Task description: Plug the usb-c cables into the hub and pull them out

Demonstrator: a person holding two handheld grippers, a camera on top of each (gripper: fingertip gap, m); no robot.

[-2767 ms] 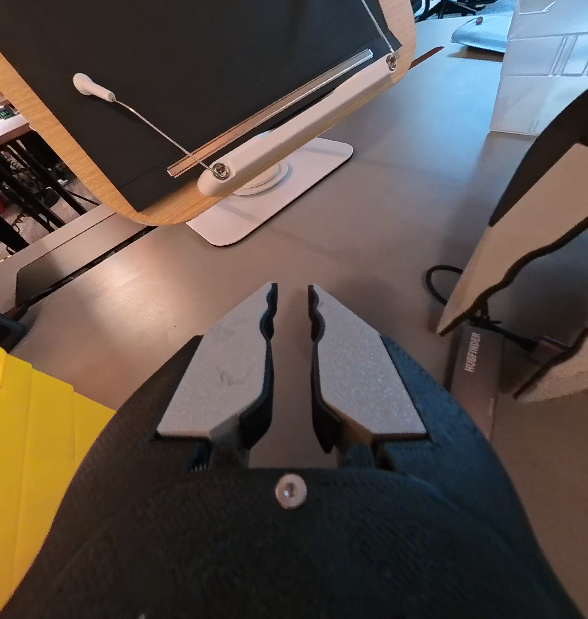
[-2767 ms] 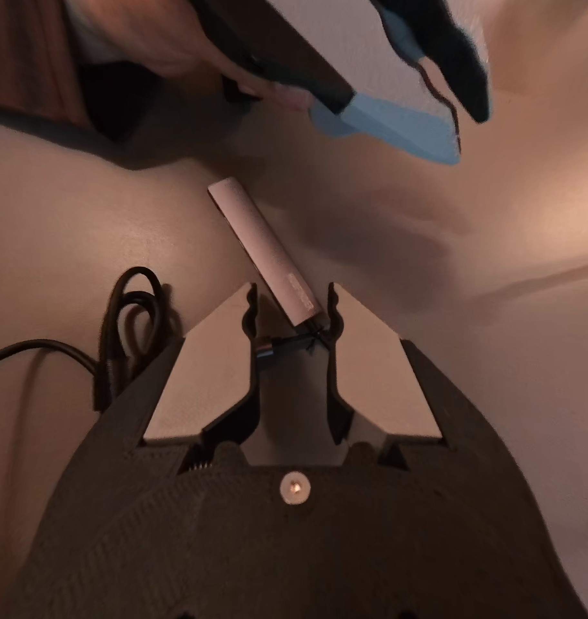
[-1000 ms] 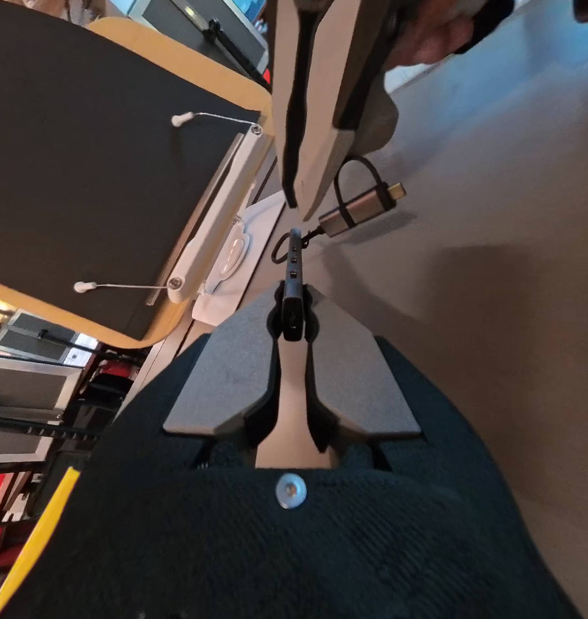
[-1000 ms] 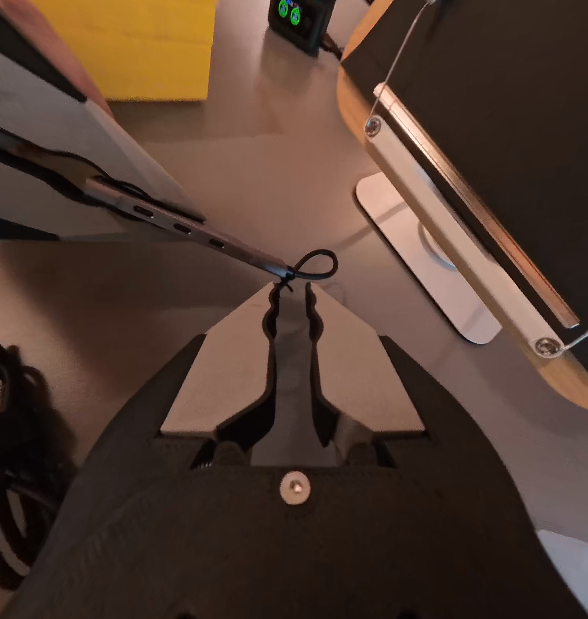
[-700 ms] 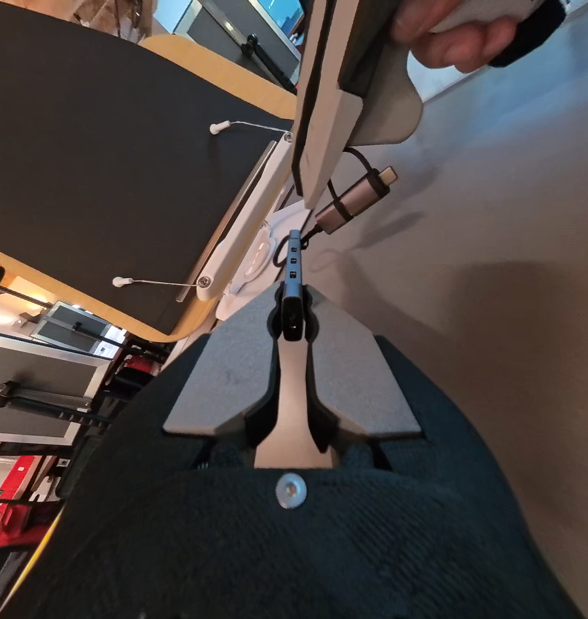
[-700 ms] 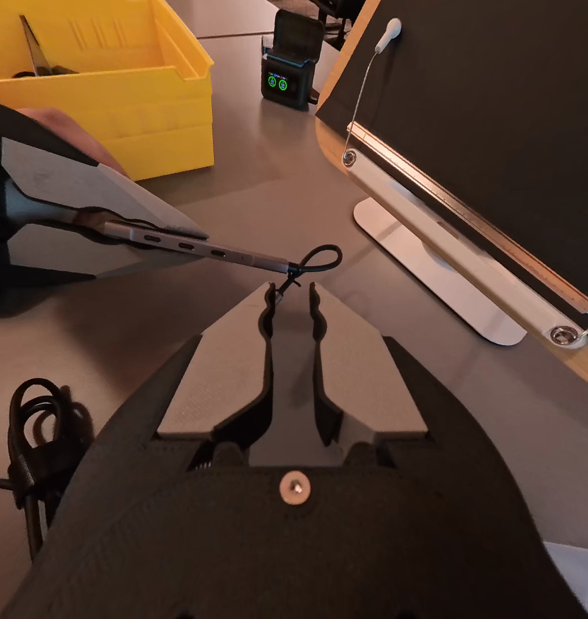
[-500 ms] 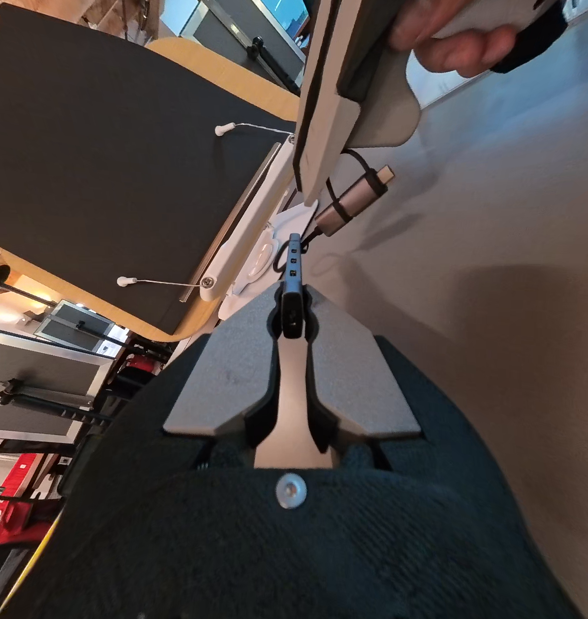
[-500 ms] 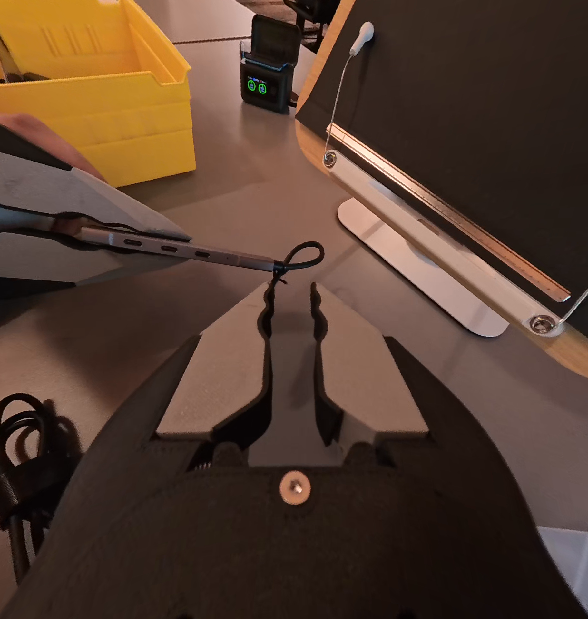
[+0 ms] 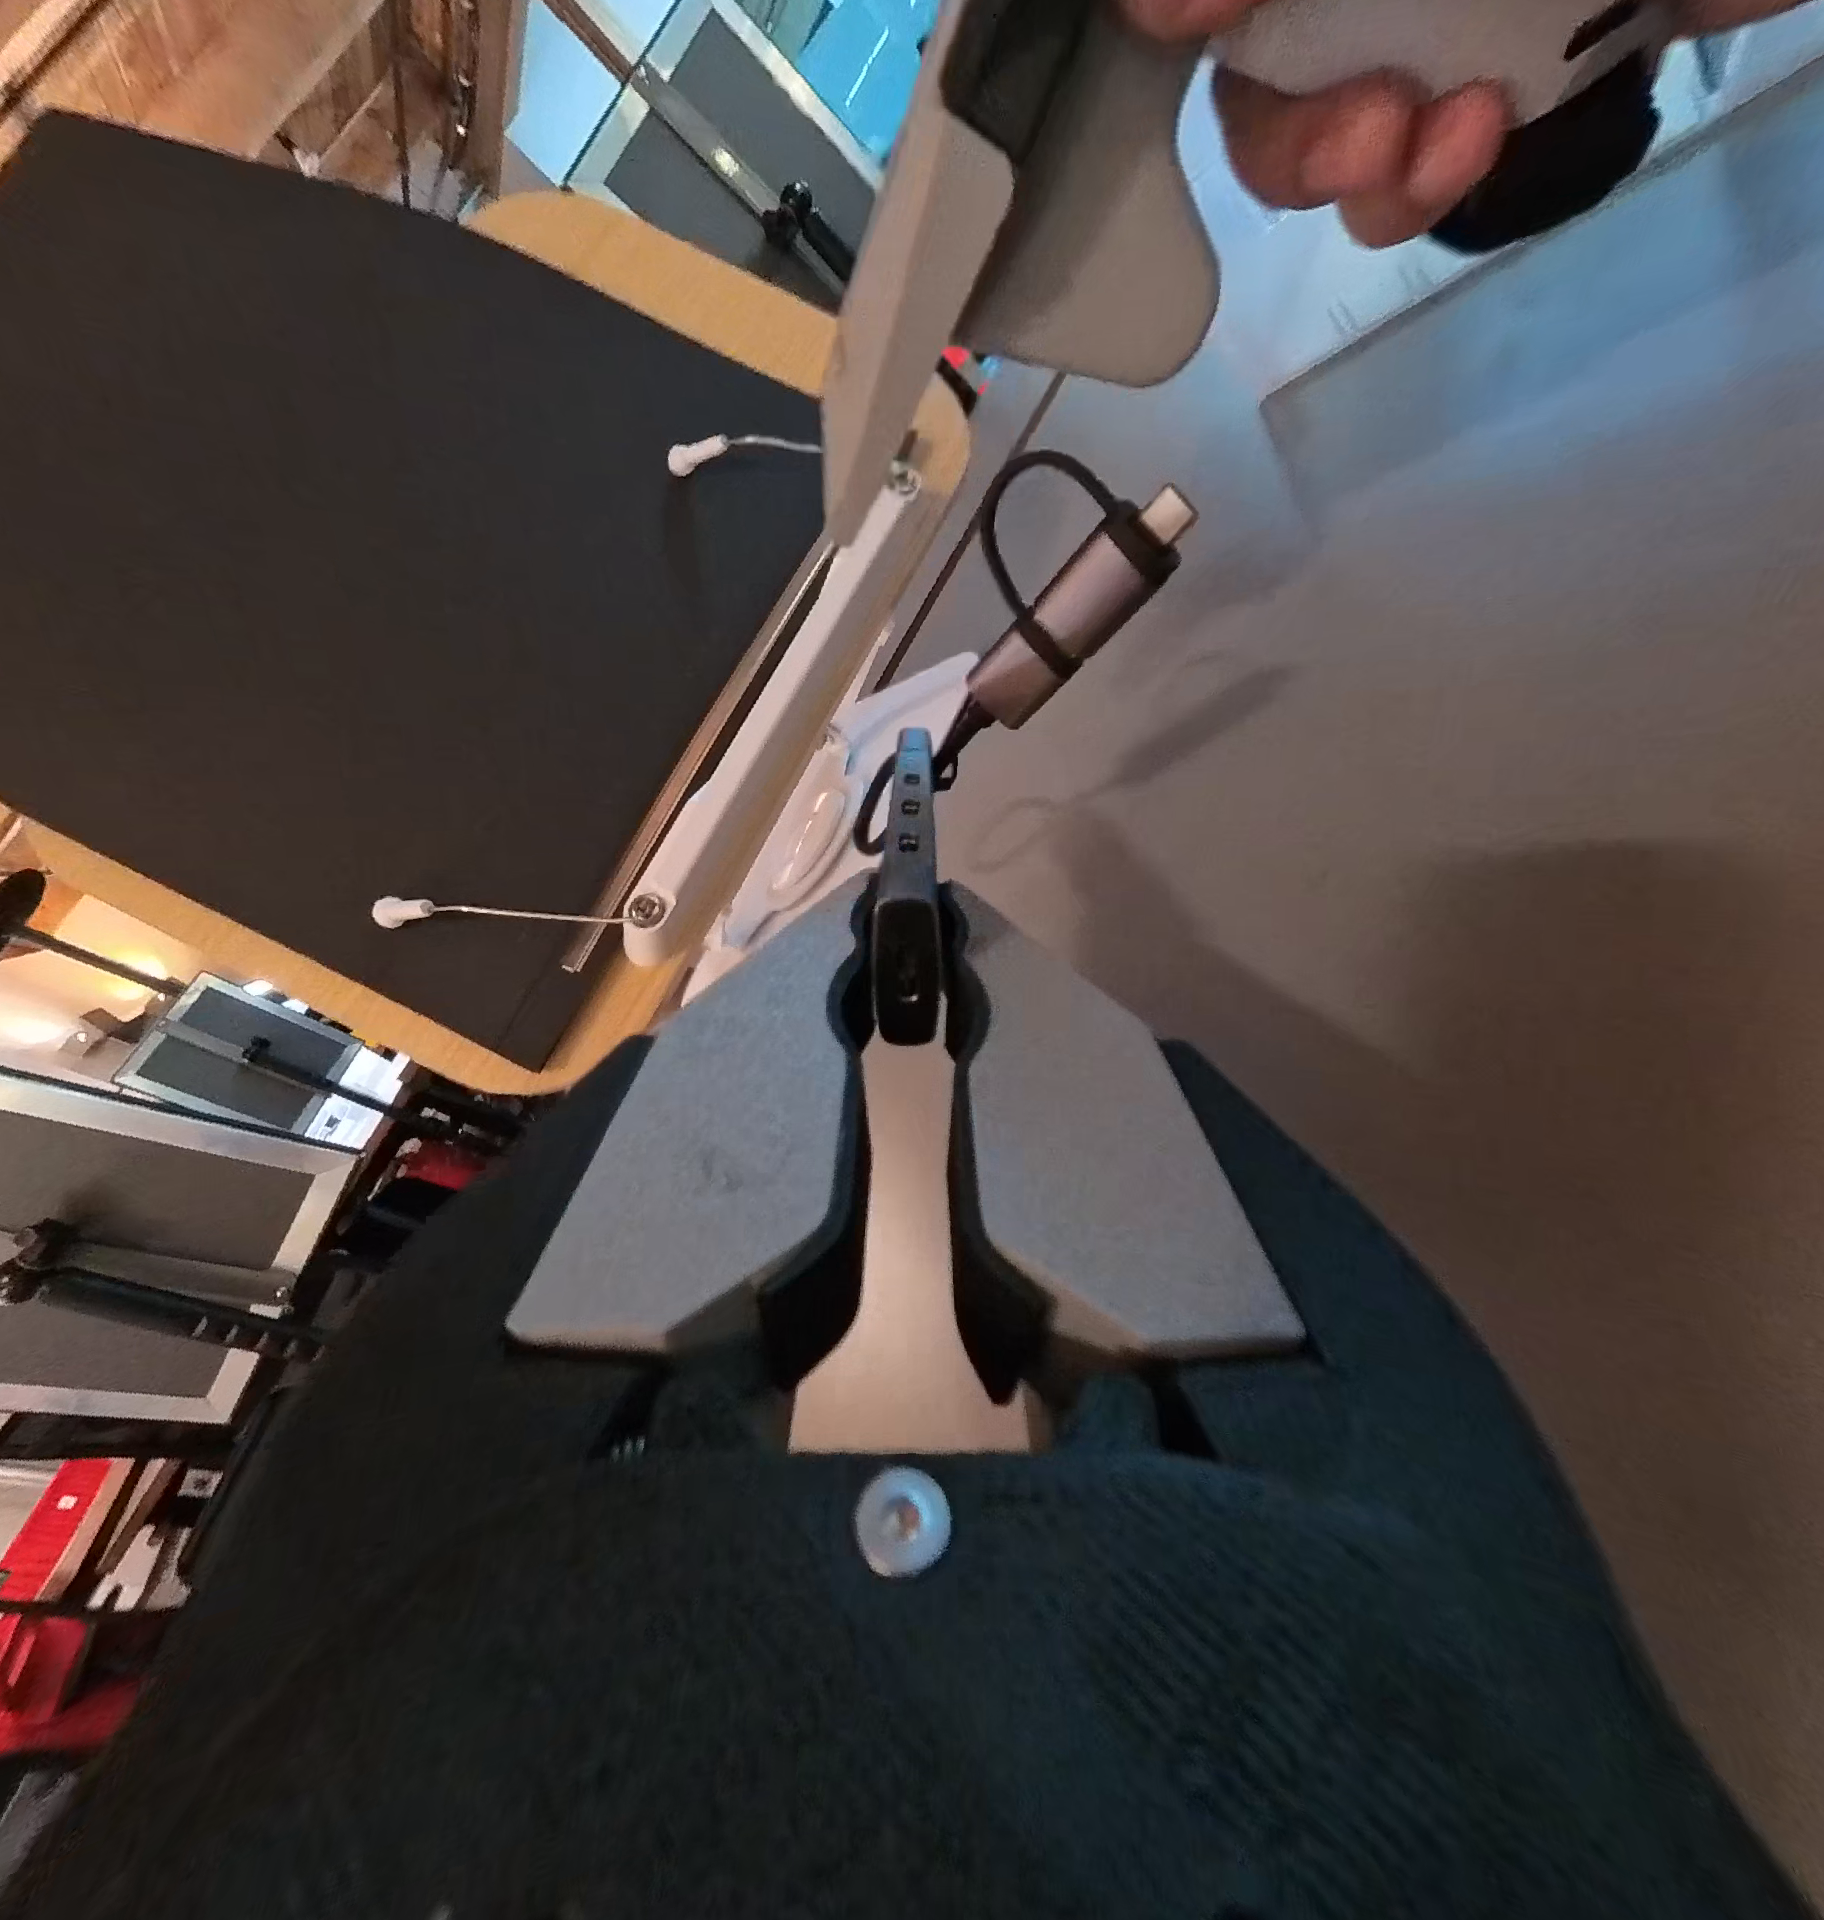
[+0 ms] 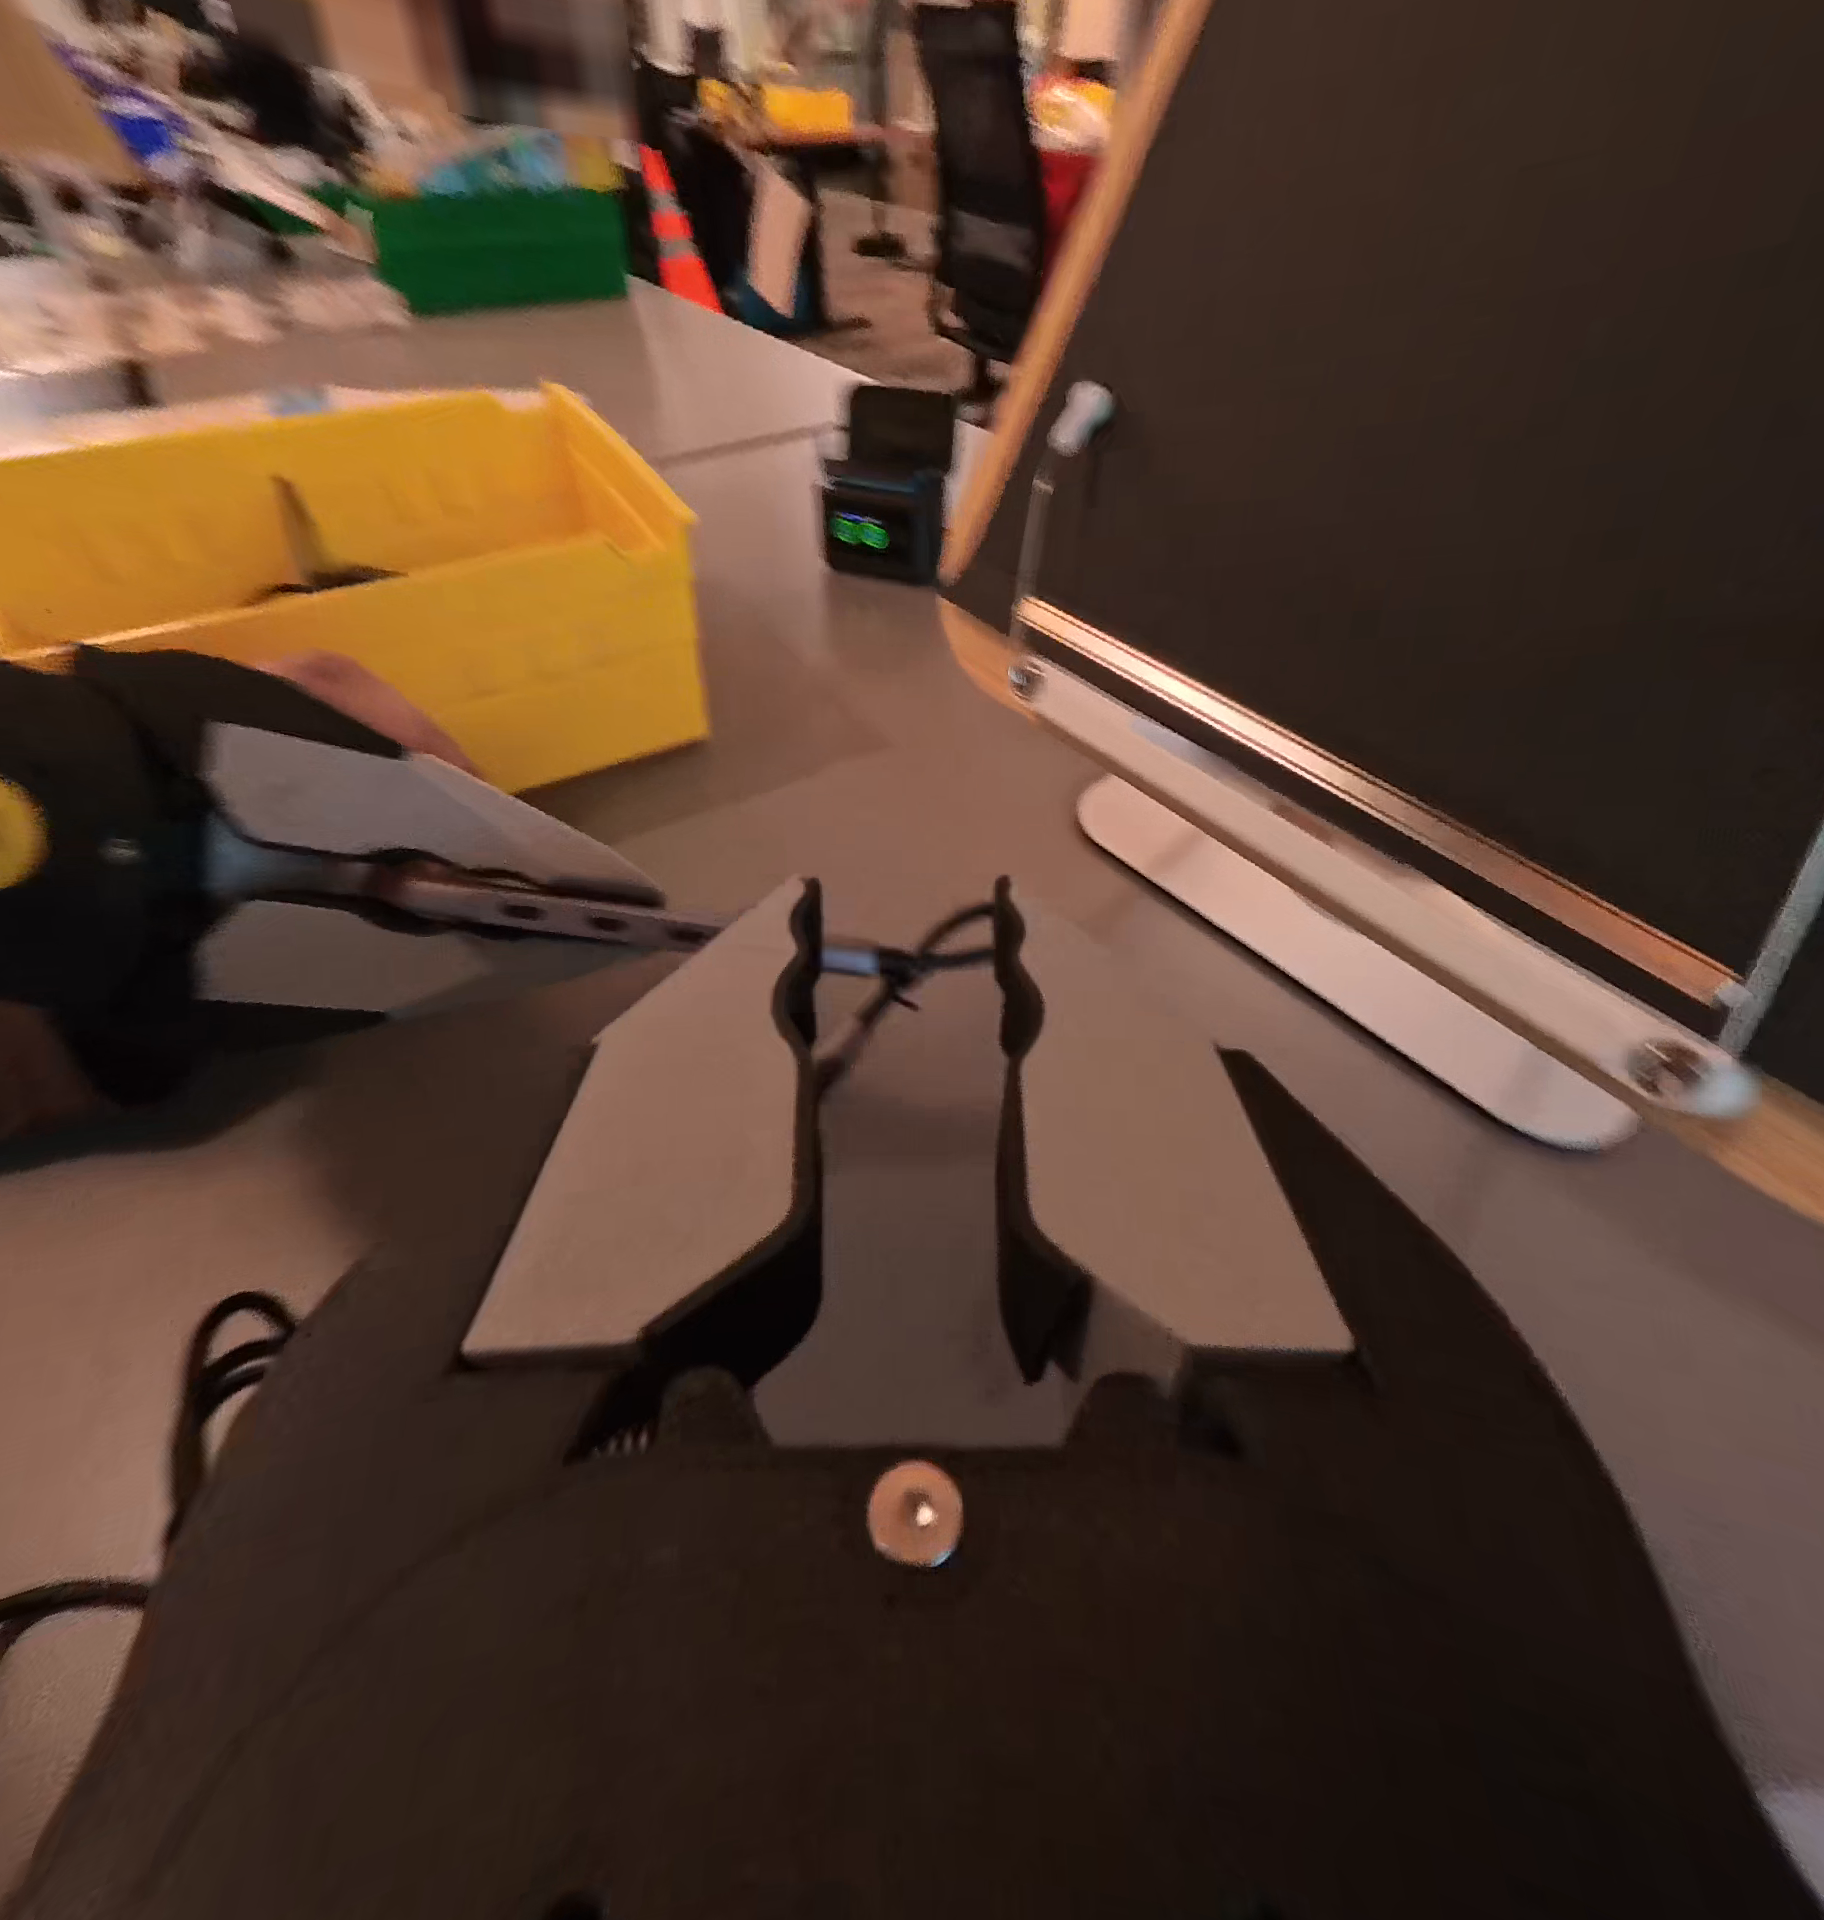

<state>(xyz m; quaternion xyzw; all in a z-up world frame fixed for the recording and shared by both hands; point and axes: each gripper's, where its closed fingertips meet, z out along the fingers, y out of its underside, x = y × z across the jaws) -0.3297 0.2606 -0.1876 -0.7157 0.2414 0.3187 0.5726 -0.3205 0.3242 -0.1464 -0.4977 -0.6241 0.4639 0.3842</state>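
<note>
My left gripper [image 9: 910, 906] is shut on a slim dark USB-C hub [image 9: 912, 821], held edge-up above the grey table [image 9: 1510, 987]. The hub's short black lead ends in a grey plug with an adapter [image 9: 1079, 608] that hangs free past the hub. In the right wrist view the hub [image 10: 565, 920] sticks out from the left gripper's finger [image 10: 420, 805] at the left. My right gripper [image 10: 903, 914] is open and empty, and the looped lead [image 10: 939, 945] lies between its tips. No separate cable is plugged into the hub's ports that show.
A black board on a white stand [image 10: 1407, 914] stands at the right, close to the hub. A yellow bin [image 10: 420, 623] and a small device with a green display [image 10: 872, 525] stand behind. A black cable bundle [image 10: 212, 1382] lies at the lower left. Some 8 centimetres of space lies between my two pairs of fingers.
My right gripper has opened wider, lifted and tilted up, so more of the room shows. In the left wrist view it has drawn up away from the plug. The left gripper keeps holding the hub.
</note>
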